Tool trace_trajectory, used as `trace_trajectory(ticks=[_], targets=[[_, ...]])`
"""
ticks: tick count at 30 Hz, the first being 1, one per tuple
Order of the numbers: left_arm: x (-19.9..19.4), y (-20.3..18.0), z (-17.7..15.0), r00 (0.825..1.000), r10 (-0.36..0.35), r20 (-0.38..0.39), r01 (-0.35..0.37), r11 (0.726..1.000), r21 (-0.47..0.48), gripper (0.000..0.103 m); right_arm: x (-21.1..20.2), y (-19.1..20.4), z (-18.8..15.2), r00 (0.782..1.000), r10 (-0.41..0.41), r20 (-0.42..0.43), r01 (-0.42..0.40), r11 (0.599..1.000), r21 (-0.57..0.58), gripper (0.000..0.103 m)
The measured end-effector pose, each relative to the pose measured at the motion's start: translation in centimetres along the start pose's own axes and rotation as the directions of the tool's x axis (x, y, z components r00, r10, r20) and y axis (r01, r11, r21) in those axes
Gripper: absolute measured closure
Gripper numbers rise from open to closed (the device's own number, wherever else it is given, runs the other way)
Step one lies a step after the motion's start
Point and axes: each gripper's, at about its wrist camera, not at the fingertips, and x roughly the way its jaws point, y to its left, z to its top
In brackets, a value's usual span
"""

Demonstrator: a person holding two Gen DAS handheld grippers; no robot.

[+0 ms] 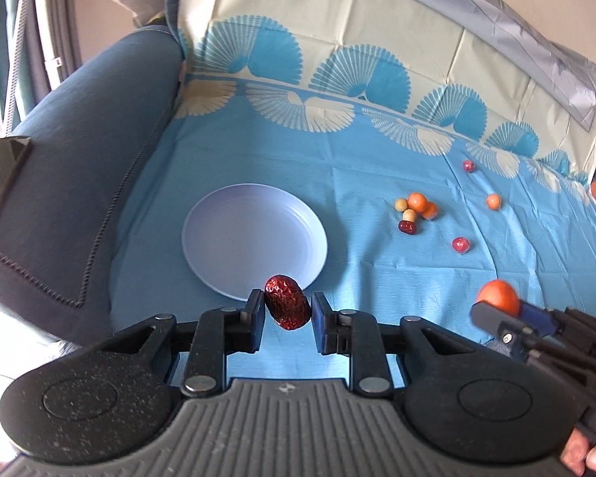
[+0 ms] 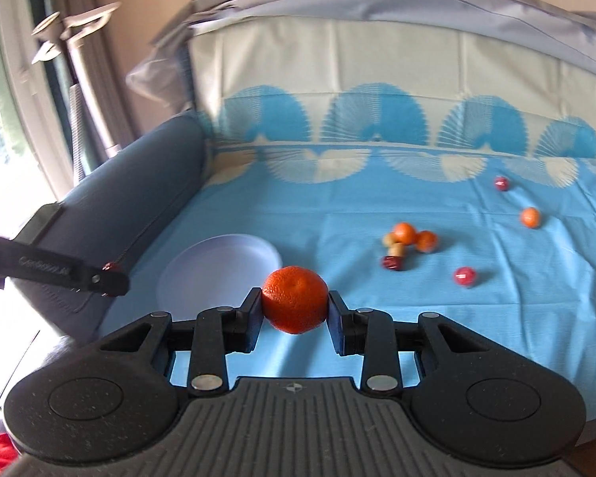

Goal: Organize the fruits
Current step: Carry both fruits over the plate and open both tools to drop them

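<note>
Left gripper (image 1: 287, 310) closed on a wrinkled red date (image 1: 287, 308), just near of the plate (image 1: 254, 238). Right gripper (image 2: 295, 302) clamped on a mandarin (image 2: 295, 299), right of the plate.

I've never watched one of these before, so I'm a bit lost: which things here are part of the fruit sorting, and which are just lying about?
Part of the job:
- red date in the left claw
- mandarin in the right claw
- plate, nothing on it
- loose fruits on the cloth

Just lying about:
- blue patterned cloth
- sofa arm
</note>
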Motion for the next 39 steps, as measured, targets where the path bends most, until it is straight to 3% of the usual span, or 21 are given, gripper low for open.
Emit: trace_trajectory(ticks=[7,15,22,30,39], targets=[[-2.5,2.4,-1.4,0.999,0.001,0.046,0.000,1.000,-0.031,0.076,-1.1,5.2,-0.9,0.999,0.044,-0.024,-0.047,0.992,-0.121,0.068],[-3.1,3.4,-1.8,0.998,-0.001,0.058,0.003,0.999,-0.050,0.076,-1.3,6.7,-0.6,0.999,0.023,-0.027,-0.027,0.985,-0.168,0.068],[-2.0,3.5,-1.0,0.999,0.050,-0.015,-0.051,0.998,-0.049,0.076,-1.0,6.9,-0.5,0.999,0.020,-0.035,-0.027,0.982,-0.188,0.067],[-0.6,3.3,0.2,0.997,0.070,-0.032,-0.071,0.997,-0.027,0.076,0.3,6.5,0.1,0.999,0.011,-0.049,-0.019,0.985,-0.171,0.067],[3.4,4.2,2.3,0.993,0.083,-0.080,-0.085,0.996,-0.012,0.076,4.7,6.5,1.3,0.996,0.021,-0.091,-0.037,0.984,-0.174,0.067]])
